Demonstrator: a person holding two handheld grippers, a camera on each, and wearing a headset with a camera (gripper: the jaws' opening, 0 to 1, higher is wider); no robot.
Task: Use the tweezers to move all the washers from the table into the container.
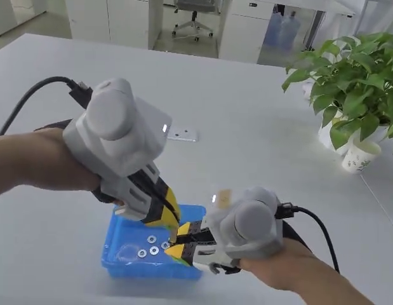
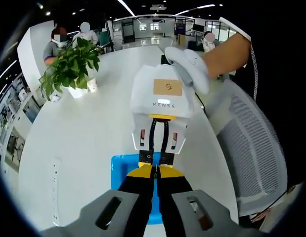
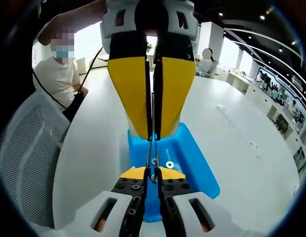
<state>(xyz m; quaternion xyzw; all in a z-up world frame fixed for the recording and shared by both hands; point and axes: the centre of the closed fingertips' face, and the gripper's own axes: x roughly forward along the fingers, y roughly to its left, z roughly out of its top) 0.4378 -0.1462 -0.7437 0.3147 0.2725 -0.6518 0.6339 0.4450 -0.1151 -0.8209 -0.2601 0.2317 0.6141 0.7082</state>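
A blue container (image 1: 120, 236) sits on the white table near its front edge, with several washers (image 1: 151, 239) lying inside. My left gripper (image 1: 173, 219) reaches down over it from the upper left. My right gripper (image 1: 176, 244) comes in from the right, and the two sets of yellow tips meet above the container. In the right gripper view, thin metal tweezers (image 3: 152, 133) run between the left gripper's yellow jaws down into my right gripper (image 3: 153, 174); both look shut on them. A washer (image 3: 169, 164) lies in the container (image 3: 192, 163). The left gripper (image 2: 156, 171) faces the right gripper head-on.
A flat white strip (image 1: 181, 134) lies on the table beyond the container. A potted plant (image 1: 355, 82) and a white cup (image 1: 361, 155) stand at the right edge. A mesh chair (image 2: 251, 148) is behind me. An office chair (image 1: 195, 13) stands at the back.
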